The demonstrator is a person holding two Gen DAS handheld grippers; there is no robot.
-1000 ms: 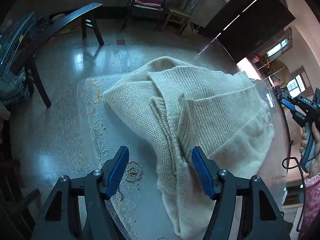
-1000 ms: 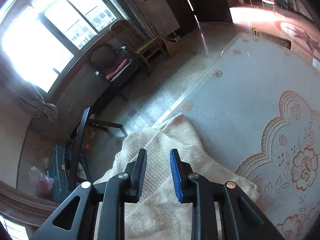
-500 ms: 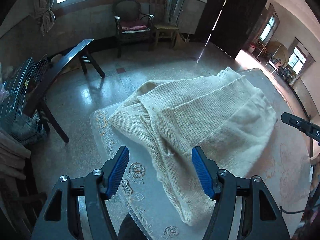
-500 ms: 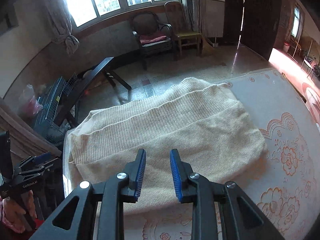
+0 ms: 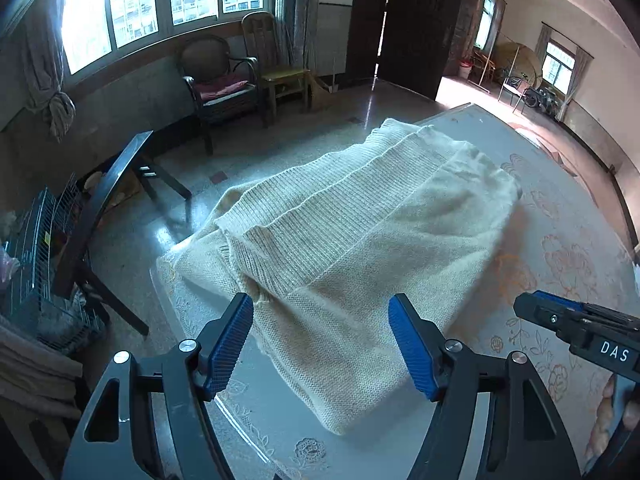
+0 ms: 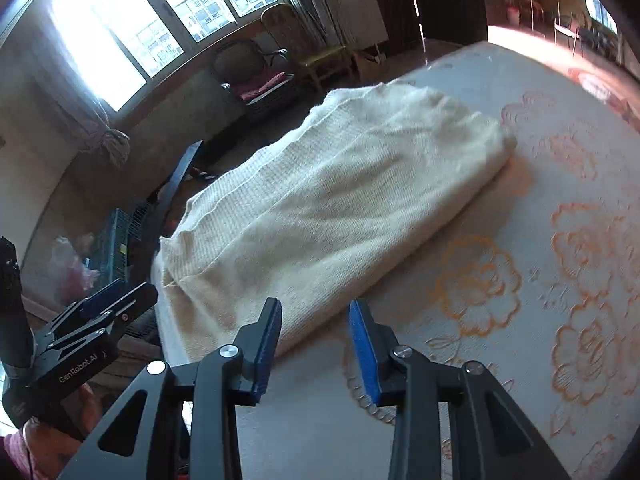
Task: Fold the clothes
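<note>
1. Since a second ago, both grippers are sitting farther back from the cream knit sweater point(image 5: 360, 248), and the right gripper point(image 6: 314, 344), then nearly pinched together, is now showing a clear gap between its blue pads.
2. Folded into a thick bundle, the sweater point(image 6: 340, 200) is lying on the table's floral cloth point(image 6: 540, 280), reaching its far-left edge.
3. Above the sweater's near edge, the left gripper point(image 5: 320, 344) is hovering with fingers spread wide, gripping nothing.
4. Its counterpart is hanging just over the near hem, also empty.
5. Beyond the table, a dark armchair point(image 5: 218, 84) and a wooden chair point(image 5: 280, 68) are standing under the windows.
</note>
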